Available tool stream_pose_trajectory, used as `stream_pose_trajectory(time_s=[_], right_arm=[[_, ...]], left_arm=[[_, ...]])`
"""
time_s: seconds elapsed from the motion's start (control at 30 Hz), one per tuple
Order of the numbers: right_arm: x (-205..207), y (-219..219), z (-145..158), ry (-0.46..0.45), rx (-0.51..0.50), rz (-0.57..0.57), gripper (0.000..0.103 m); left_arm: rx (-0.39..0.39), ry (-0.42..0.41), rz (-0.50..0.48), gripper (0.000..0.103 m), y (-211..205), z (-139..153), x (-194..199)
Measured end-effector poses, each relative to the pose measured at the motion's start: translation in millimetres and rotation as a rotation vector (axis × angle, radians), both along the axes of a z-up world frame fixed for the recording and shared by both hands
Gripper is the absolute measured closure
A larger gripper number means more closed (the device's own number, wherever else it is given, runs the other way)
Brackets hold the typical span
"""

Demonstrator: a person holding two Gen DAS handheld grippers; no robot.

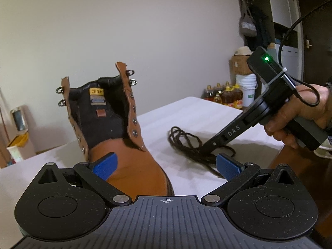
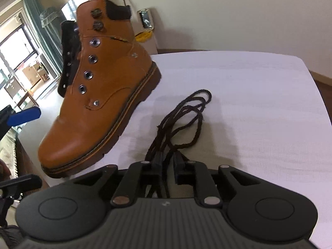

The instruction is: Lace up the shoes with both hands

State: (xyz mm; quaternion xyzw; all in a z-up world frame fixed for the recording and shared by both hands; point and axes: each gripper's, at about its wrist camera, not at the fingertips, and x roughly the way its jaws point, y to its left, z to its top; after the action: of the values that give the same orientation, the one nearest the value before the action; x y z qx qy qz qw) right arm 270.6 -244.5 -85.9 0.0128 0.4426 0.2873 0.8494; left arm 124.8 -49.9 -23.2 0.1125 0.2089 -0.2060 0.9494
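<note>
One boot point(image 1: 116, 145), unlaced, stands near the worktop's point(image 1: 197, 112) left edge, toe between the wide-open pads of the left hand-held gripper point(image 1: 166, 166), neither touching. Right of it lies the coiled lace point(image 2: 182, 120); the right hand-held gripper point(image 2: 167, 161), jaws narrow, noses into its strands. Best to pinch one free end only, not the whole coil.

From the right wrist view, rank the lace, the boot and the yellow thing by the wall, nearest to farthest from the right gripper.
1. Lace: at the right gripper, strands running between its fingers, the rest coiled just ahead on the table.
2. Boot: ahead and left, toe toward the camera.
3. Yellow thing: behind the boot, against the far wall.
</note>
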Motion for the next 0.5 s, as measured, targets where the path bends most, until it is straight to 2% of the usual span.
stream_pose_trajectory(time_s=[0.07, 0.17, 0.2, 0.4, 0.43, 0.47, 0.5], right_arm=[[0, -1, -1, 0.011, 0.021, -0.010, 0.099], [1, -9, 3, 0.034, 0.107, -0.048, 0.099], [1, -19, 9, 0.053, 0.204, -0.081, 0.099], [-6, -41, 22, 0.165, 0.565, -0.163, 0.099], [-9, -41, 24, 0.185, 0.619, -0.169, 0.099], [-10, -39, 24, 0.201, 0.650, -0.172, 0.099], [-11, -38, 24, 0.217, 0.682, -0.176, 0.099]], left_arm=[[-0.002, 0.000, 0.002, 0.000, 0, 0, 1], [-0.001, -0.009, -0.003, 0.000, -2, 1, 0], [-0.002, -0.012, -0.006, 0.000, -2, 2, 0], [-0.033, -0.029, -0.019, 0.000, -14, 1, 2], [-0.030, -0.038, -0.026, 0.007, -17, 1, 1], [-0.022, -0.043, -0.033, 0.028, -21, 0, -1], [-0.012, -0.043, -0.041, 0.040, -25, -2, -2]])
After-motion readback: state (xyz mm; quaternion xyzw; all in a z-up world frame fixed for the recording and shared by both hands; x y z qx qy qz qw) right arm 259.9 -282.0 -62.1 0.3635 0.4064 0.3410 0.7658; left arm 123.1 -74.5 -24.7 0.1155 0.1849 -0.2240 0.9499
